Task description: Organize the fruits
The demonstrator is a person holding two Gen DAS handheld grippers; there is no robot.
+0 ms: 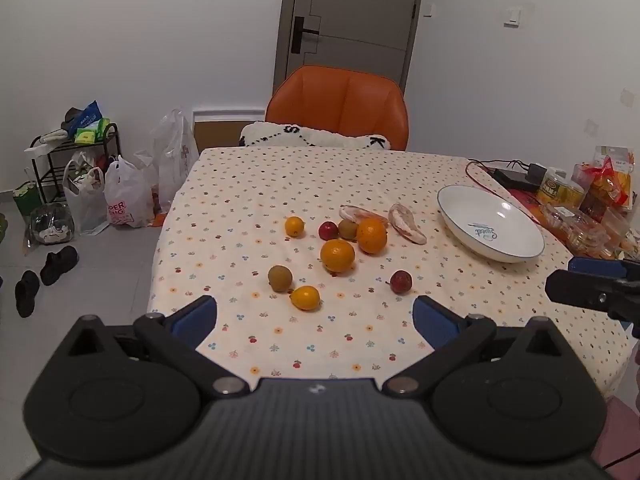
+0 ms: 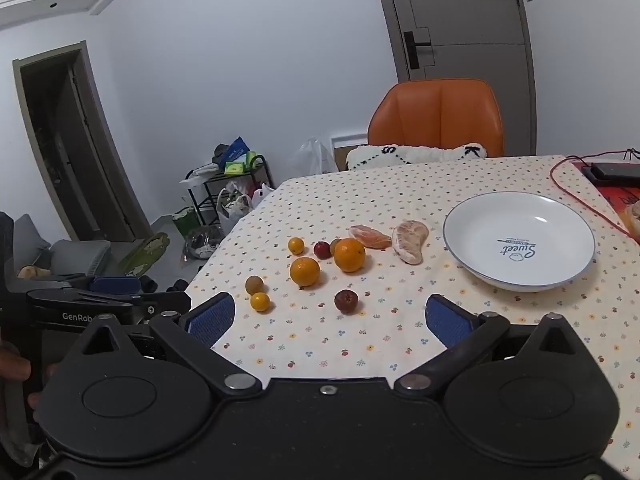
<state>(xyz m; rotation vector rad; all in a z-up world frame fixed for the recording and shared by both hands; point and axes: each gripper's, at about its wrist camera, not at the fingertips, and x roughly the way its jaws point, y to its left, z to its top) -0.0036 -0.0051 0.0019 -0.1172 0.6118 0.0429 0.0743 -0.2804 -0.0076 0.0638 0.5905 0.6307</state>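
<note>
Several fruits lie loose on the patterned tablecloth (image 1: 248, 184): two big oranges (image 1: 337, 255) (image 1: 371, 235), small yellow citrus (image 1: 305, 297) (image 1: 294, 226), brownish kiwis (image 1: 280, 278), dark red fruits (image 1: 401, 281) and two peeled pomelo segments (image 1: 407, 223). An empty white plate (image 1: 490, 222) stands to their right, also in the right wrist view (image 2: 518, 240). My left gripper (image 1: 316, 318) is open just short of the yellow citrus. My right gripper (image 2: 330, 320) is open in front of the dark red fruit (image 2: 346, 301). Neither holds anything.
An orange chair (image 1: 338, 108) with a white cushion stands at the table's far side. Snack packets, a can and a cable (image 1: 576, 196) crowd the table's right end. Plastic bags, a rack and shoes (image 1: 100, 196) sit on the floor at left.
</note>
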